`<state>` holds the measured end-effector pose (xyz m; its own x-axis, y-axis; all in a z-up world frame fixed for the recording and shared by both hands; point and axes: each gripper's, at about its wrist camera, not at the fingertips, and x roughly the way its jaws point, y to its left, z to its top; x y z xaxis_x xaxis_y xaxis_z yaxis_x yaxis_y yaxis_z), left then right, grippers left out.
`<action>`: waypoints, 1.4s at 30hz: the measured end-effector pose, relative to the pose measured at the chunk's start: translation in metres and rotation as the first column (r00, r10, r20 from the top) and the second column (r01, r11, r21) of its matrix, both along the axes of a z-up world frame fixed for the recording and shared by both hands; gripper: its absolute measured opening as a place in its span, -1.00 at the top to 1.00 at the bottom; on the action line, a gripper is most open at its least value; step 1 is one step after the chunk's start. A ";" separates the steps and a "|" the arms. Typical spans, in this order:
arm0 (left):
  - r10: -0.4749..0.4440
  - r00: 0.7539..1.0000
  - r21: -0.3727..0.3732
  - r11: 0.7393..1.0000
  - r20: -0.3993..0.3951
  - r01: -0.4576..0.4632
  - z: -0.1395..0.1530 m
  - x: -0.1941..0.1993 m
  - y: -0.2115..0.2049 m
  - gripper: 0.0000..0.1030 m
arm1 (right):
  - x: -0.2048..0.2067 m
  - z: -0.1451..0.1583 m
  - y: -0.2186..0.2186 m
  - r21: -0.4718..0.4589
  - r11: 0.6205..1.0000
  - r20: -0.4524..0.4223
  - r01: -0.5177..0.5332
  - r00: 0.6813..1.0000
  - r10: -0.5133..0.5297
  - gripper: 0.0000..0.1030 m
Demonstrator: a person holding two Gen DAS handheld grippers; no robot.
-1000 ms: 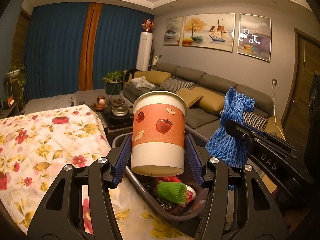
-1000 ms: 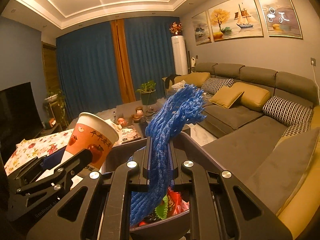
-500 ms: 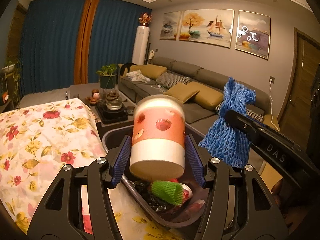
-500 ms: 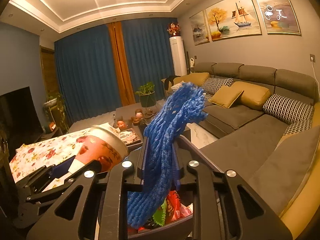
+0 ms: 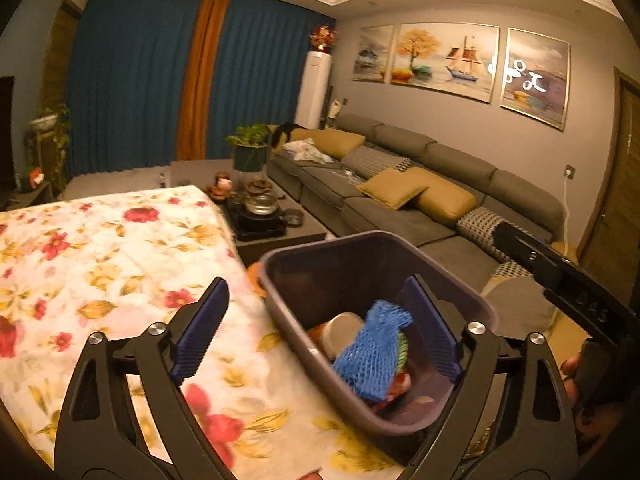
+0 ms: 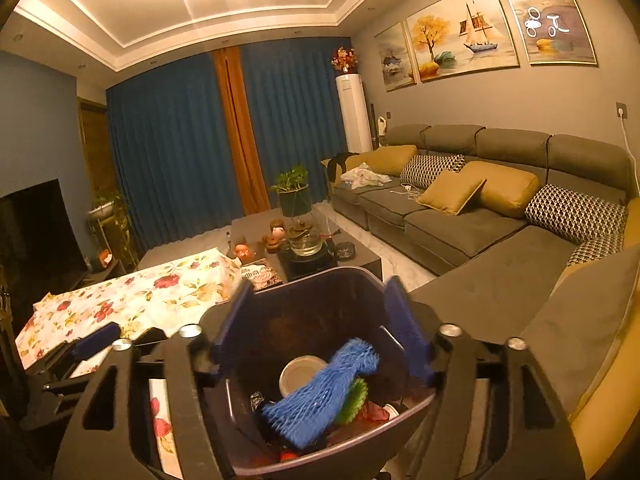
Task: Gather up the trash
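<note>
A dark purple bin (image 5: 280, 284) (image 6: 348, 280) sits at the edge of the flowered table. Inside it lie the blue foam net (image 5: 370, 354) (image 6: 320, 392), the paper cup (image 5: 340, 332) (image 6: 298, 372) bottom-up beside it, and a green net (image 6: 354, 398) among other scraps. My left gripper (image 5: 318, 328) hangs above the bin's near left rim, its jaws opening with nothing between them. My right gripper (image 6: 322, 328) hovers over the bin, jaws opening too, the blue net lying loose below them. The right gripper's finger (image 5: 560, 272) shows at the right of the left wrist view.
The flowered tablecloth (image 5: 100, 264) spreads to the left of the bin. Beyond it a low dark coffee table (image 6: 320, 248) carries a glass teapot, a plant and figurines. A grey sofa (image 6: 480, 216) with cushions runs along the right wall.
Both grippers opened. The paper cup dropped out of the left gripper into the bin, and the blue net fell from the right gripper on top of the trash.
</note>
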<state>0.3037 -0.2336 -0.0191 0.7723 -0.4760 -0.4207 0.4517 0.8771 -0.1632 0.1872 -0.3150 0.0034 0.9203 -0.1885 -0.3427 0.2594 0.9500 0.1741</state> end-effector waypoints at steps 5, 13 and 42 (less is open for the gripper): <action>0.061 0.998 0.026 0.998 0.010 -0.061 0.005 -0.015 0.019 -0.80 | -0.014 -0.001 0.016 -0.016 1.000 0.000 -0.003 1.000 0.003 -0.75; 0.151 0.988 0.072 0.986 0.018 -0.152 0.009 -0.052 0.059 -0.80 | -0.038 -0.004 0.048 -0.052 0.999 -0.030 -0.017 0.999 0.015 -0.89; 0.350 0.926 0.076 0.929 0.142 -0.363 0.018 -0.216 0.185 -0.87 | -0.162 -0.008 0.182 -0.179 0.980 0.025 -0.085 0.996 0.090 -0.89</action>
<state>0.0877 -0.0485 -0.0008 0.9319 -0.1206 -0.3419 0.1174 0.9926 -0.0302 0.0257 -0.1334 -0.0048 0.9461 -0.1619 -0.2805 0.1708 0.9853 0.0073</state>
